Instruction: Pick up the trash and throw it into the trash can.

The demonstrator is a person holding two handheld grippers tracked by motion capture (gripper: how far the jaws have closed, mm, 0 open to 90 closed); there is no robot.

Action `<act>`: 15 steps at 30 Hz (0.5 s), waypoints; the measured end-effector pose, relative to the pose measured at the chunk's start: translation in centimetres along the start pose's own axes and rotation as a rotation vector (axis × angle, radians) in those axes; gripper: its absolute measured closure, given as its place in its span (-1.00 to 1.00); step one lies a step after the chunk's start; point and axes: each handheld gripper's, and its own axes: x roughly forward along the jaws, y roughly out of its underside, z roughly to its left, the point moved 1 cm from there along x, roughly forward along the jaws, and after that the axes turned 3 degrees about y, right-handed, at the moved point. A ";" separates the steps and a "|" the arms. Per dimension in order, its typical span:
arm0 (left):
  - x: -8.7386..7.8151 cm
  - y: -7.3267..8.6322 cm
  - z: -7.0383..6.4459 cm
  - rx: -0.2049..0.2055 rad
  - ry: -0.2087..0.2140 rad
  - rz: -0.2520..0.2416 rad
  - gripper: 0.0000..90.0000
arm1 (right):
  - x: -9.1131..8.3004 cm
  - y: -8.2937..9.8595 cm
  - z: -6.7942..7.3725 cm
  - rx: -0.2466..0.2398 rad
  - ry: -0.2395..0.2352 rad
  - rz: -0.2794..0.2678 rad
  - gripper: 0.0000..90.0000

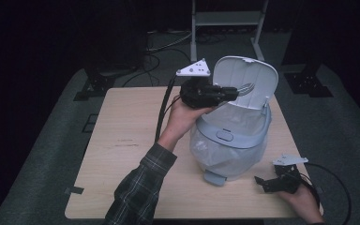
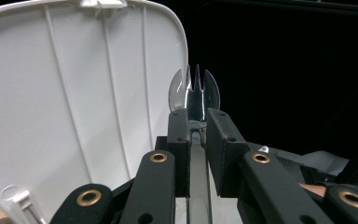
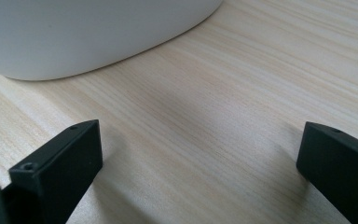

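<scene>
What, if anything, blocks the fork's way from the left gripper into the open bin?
Nothing visible does. The left gripper holds the fork above the bin, whose lid stands raised behind it, leaving the bag-lined opening uncovered below.

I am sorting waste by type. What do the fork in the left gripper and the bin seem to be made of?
Fork: it looks like clear plastic, glossy and see-through at the prongs; polished metal is not excluded. Bin: probably matte white plastic, with moulded ribs inside its raised lid.
</scene>
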 end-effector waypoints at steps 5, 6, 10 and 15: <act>0.3 0.0 0.1 0.001 -0.002 -0.002 0.65 | 0.0 0.0 0.0 0.000 0.000 0.000 -1.00; 0.2 0.0 0.2 0.000 -0.005 -0.005 0.65 | 0.0 0.0 0.0 0.000 0.000 0.000 -1.00; 0.0 -0.1 0.3 0.000 -0.015 0.000 0.69 | 0.0 0.0 0.0 0.000 0.000 0.000 -1.00; -0.5 -0.2 0.5 -0.003 -0.026 -0.001 0.88 | 0.0 0.0 0.0 0.000 0.000 0.000 -1.00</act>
